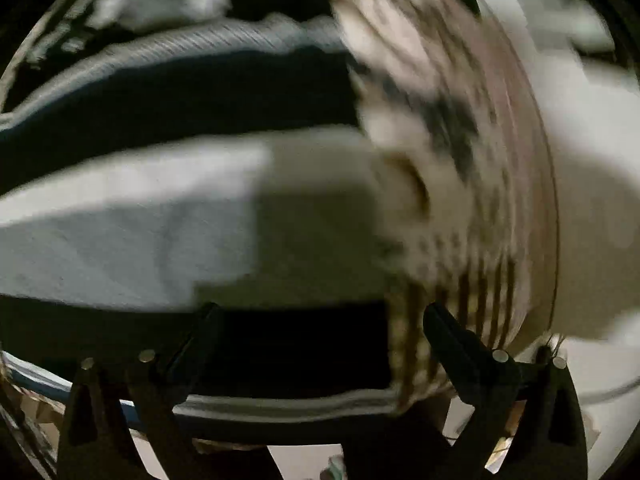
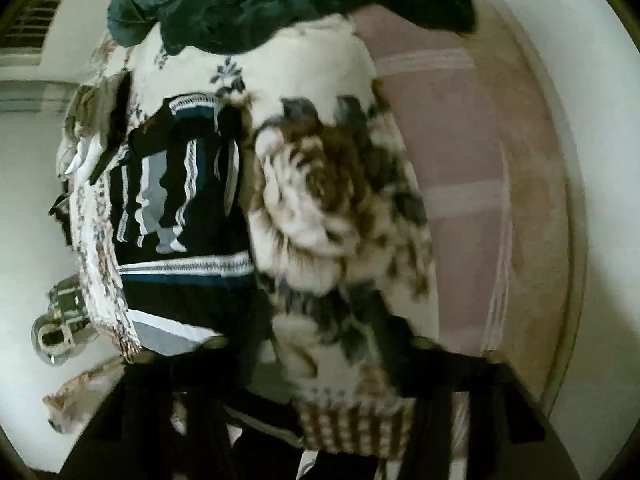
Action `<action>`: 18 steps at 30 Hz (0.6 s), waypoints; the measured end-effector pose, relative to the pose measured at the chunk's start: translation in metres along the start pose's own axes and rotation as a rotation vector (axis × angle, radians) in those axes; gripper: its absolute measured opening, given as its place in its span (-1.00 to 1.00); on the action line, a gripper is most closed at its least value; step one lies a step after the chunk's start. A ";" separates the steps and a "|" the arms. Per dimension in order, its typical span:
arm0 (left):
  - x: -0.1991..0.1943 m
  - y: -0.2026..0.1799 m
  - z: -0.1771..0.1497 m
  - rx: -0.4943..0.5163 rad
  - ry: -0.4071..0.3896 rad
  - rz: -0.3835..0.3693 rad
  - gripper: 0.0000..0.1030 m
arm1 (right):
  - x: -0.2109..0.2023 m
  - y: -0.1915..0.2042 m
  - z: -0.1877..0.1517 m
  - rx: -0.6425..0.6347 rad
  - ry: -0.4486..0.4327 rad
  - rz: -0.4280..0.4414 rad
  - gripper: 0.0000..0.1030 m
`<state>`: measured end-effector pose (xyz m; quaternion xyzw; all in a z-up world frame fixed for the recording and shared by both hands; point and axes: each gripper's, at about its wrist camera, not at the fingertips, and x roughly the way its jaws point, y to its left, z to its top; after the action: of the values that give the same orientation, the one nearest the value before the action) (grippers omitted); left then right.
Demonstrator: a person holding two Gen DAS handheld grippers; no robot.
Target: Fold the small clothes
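Note:
A dark navy garment with grey and white stripes (image 1: 224, 96) fills the left wrist view, motion-blurred; it also shows in the right wrist view (image 2: 180, 200). My left gripper (image 1: 316, 340) hangs over it, fingers (image 1: 192, 344) spread apart, nothing between them. A cream floral cloth with brown and grey flowers (image 2: 328, 200) lies to the right, also in the left wrist view (image 1: 448, 152). My right gripper (image 2: 316, 364) is low in its view, dark and blurred; the floral cloth's checked border (image 2: 352, 420) lies across it, and I cannot see whether it pinches the cloth.
A dark green garment (image 2: 280, 4) is heaped at the top. A pink striped cloth (image 2: 472, 184) lies at the right on a round white surface (image 2: 592, 240). A clear glass object (image 2: 60, 328) sits at the left.

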<state>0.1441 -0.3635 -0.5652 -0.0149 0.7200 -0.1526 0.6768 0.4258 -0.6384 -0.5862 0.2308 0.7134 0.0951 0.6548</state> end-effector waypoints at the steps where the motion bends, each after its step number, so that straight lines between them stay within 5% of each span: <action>1: 0.018 -0.016 -0.007 0.019 0.029 0.017 0.93 | 0.005 0.000 0.011 -0.008 -0.004 0.027 -0.18; 4: 0.048 -0.039 -0.013 0.056 0.035 0.090 0.76 | 0.027 0.004 0.048 0.013 -0.004 0.145 -0.18; 6: 0.050 -0.042 -0.014 0.052 -0.008 0.129 0.38 | 0.045 0.005 0.073 0.059 -0.006 0.211 -0.10; 8: 0.045 -0.039 -0.015 0.028 -0.054 0.174 -0.47 | 0.074 0.008 0.103 0.104 0.018 0.270 0.05; 10: 0.038 -0.030 -0.014 -0.006 -0.084 0.185 -0.88 | 0.100 0.014 0.125 0.130 0.047 0.311 0.09; 17: -0.009 -0.012 -0.024 -0.065 -0.172 0.124 -0.89 | 0.159 0.043 0.169 0.187 0.076 0.355 0.03; 18: -0.016 -0.009 -0.026 -0.075 -0.182 0.115 -0.89 | 0.155 0.053 0.171 0.148 0.049 0.310 -0.53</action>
<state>0.1184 -0.3636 -0.5463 -0.0127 0.6604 -0.0848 0.7460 0.5984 -0.5497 -0.7220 0.3832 0.6901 0.1479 0.5959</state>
